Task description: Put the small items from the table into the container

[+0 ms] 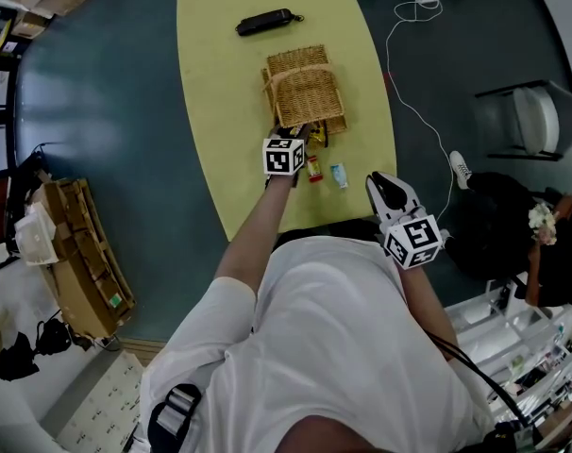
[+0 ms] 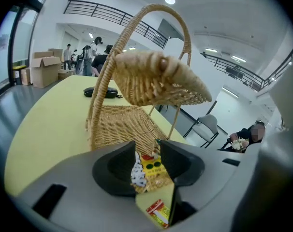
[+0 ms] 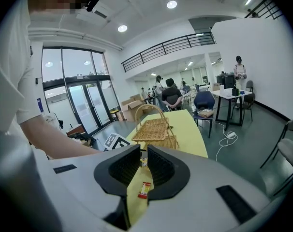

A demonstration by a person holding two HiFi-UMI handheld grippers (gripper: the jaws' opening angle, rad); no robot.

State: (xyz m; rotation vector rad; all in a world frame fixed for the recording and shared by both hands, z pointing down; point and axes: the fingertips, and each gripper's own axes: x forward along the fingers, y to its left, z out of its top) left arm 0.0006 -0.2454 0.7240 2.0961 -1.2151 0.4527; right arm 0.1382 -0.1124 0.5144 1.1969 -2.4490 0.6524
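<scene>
My left gripper (image 2: 146,148) stands open around a yellow snack packet (image 2: 153,166) at the basket (image 2: 120,122): seemingly the drop-off. My right gripper (image 3: 144,152), narrowly parted, holds nothing. The red packet (image 1: 313,168) looks next.

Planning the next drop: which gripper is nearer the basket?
Left. The left gripper is at the basket's near edge; the right gripper sits back by the table's near end.
</scene>
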